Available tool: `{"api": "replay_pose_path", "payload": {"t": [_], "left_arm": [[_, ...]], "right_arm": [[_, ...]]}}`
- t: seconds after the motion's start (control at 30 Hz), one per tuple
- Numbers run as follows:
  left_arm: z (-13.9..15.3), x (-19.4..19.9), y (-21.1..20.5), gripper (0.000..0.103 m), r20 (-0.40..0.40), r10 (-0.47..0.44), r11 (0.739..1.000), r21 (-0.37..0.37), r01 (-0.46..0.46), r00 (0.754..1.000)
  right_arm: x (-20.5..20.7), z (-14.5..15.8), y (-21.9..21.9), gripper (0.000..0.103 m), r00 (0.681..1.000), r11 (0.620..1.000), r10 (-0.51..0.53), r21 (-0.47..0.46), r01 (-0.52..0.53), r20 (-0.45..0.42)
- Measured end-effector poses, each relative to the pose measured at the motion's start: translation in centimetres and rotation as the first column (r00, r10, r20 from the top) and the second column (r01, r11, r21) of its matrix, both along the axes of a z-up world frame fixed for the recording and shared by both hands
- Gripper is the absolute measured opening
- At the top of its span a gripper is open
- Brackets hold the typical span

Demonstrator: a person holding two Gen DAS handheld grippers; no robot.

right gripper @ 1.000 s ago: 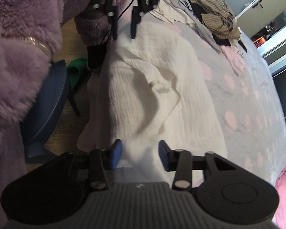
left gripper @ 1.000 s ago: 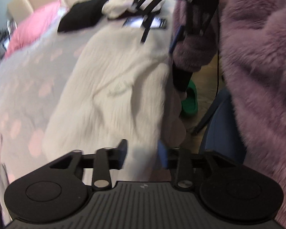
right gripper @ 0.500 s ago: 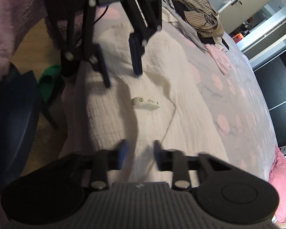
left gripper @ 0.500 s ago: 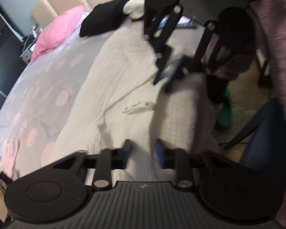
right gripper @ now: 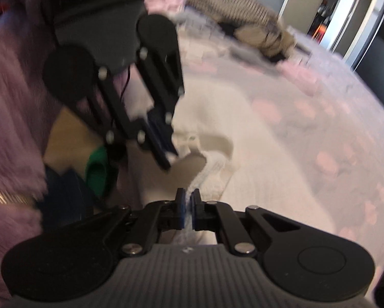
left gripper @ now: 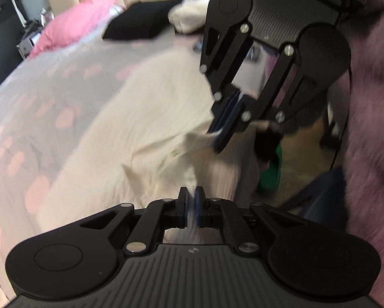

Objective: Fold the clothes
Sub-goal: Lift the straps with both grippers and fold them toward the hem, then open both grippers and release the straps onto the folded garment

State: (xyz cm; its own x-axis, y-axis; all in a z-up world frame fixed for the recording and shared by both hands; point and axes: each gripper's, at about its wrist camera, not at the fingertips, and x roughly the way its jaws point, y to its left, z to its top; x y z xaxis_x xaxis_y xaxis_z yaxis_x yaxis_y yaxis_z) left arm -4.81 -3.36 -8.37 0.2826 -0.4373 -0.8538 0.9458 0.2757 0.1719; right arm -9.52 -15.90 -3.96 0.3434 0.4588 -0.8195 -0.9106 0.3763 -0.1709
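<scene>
Two grippers pinch the near edge of a cream top (left gripper: 145, 138), which lies spread on a bed cover (left gripper: 51, 97) dotted with pink. The left gripper (left gripper: 191, 200) has just clamped a fold of the cloth between its blue pads; the right gripper (right gripper: 188, 202) has done likewise further along that edge. A green slipper (right gripper: 99, 169) sits on the floor beside the bed.

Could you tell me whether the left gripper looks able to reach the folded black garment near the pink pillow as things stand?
Probably not: the left gripper is shut on the white garment, and the black garment lies far up the bed.
</scene>
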Motion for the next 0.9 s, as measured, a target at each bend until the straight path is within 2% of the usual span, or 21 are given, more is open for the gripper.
{"api": "replay_pose_path", "payload": {"t": [0.07, 0.13, 0.27, 0.33, 0.4, 0.43, 0.53, 0.63, 0.7, 0.73, 0.77, 0.8, 0.83, 0.87, 0.9], "left_arm": [[-0.8, -0.1, 0.0, 0.003, 0.002, -0.008, 0.999, 0.047, 0.008, 1.0], [-0.9, -1.1, 0.7, 0.003, -0.001, -0.014, 0.998, 0.059, 0.014, 1.0], [-0.8, -1.6, 0.8, 0.003, 0.007, -0.028, 0.998, 0.061, 0.028, 1.0], [0.0, -2.2, 1.3, 0.004, 0.004, -0.028, 0.999, 0.019, 0.028, 1.0], [1.2, -2.4, 1.8, 0.006, -0.005, -0.021, 0.999, -0.039, 0.021, 1.0], [2.0, -2.3, 2.2, 0.011, -0.016, -0.012, 0.997, -0.073, 0.011, 1.0], [4.3, -1.6, 3.3, 0.017, -0.039, 0.025, 0.985, -0.167, -0.031, 0.999], [6.9, 0.1, 4.2, 0.017, -0.049, 0.093, 0.959, -0.265, -0.103, 0.994], [8.1, 1.7, 4.6, 0.017, -0.061, 0.193, 0.928, -0.314, -0.202, 0.979], [8.4, 2.8, 4.6, 0.017, -0.077, 0.27, 0.903, -0.326, -0.28, 0.96], [8.5, 4.0, 4.7, 0.017, -0.106, 0.356, 0.868, -0.33, -0.371, 0.928], [8.5, 5.2, 4.8, 0.017, -0.143, 0.442, 0.82, -0.336, -0.463, 0.886], [8.4, 6.2, 5.0, 0.017, -0.191, 0.514, 0.76, -0.351, -0.547, 0.836], [8.2, 7.0, 5.1, 0.017, -0.23, 0.556, 0.71, -0.367, -0.6, 0.799], [7.7, 7.4, 5.0, 0.017, -0.247, 0.584, 0.676, -0.38, -0.631, 0.774]], "right_arm": [[-0.2, -1.5, 0.3, 0.006, 1.0, 0.997, 0.026, -0.072, -0.025, 0.008], [-0.5, -2.7, 0.4, 0.006, 0.998, 0.99, 0.055, -0.128, -0.052, 0.016], [-0.2, -3.0, -0.2, 0.008, 0.999, 0.991, 0.052, -0.124, -0.05, 0.011], [-0.7, -2.7, -0.3, 0.012, 0.998, 0.992, 0.06, -0.111, -0.058, 0.016], [-1.3, -1.9, -0.6, 0.032, 0.997, 0.995, 0.068, -0.07, -0.066, 0.027], [-1.6, -1.4, -0.8, 0.034, 0.997, 0.997, 0.07, -0.043, -0.069, 0.033], [-1.8, 0.8, -1.6, 0.035, 0.997, 0.998, 0.035, 0.044, -0.038, 0.063], [-0.6, 3.0, -2.7, 0.034, 0.992, 0.987, -0.094, 0.137, 0.082, 0.08], [1.0, 4.2, -3.7, 0.033, 0.973, 0.957, -0.222, 0.206, 0.204, 0.068], [2.0, 4.6, -4.3, 0.033, 0.954, 0.931, -0.295, 0.241, 0.274, 0.053], [3.0, 4.8, -4.8, 0.028, 0.929, 0.898, -0.368, 0.274, 0.345, 0.036], [4.0, 5.0, -5.2, 0.022, 0.898, 0.86, -0.44, 0.296, 0.415, 0.02], [4.9, 4.9, -5.4, 0.021, 0.856, 0.815, -0.517, 0.307, 0.491, 0.004], [5.7, 4.8, -5.4, 0.02, 0.806, 0.762, -0.592, 0.317, 0.564, -0.012], [6.4, 4.5, -5.5, 0.019, 0.76, 0.714, -0.65, 0.324, 0.621, -0.025]]}}
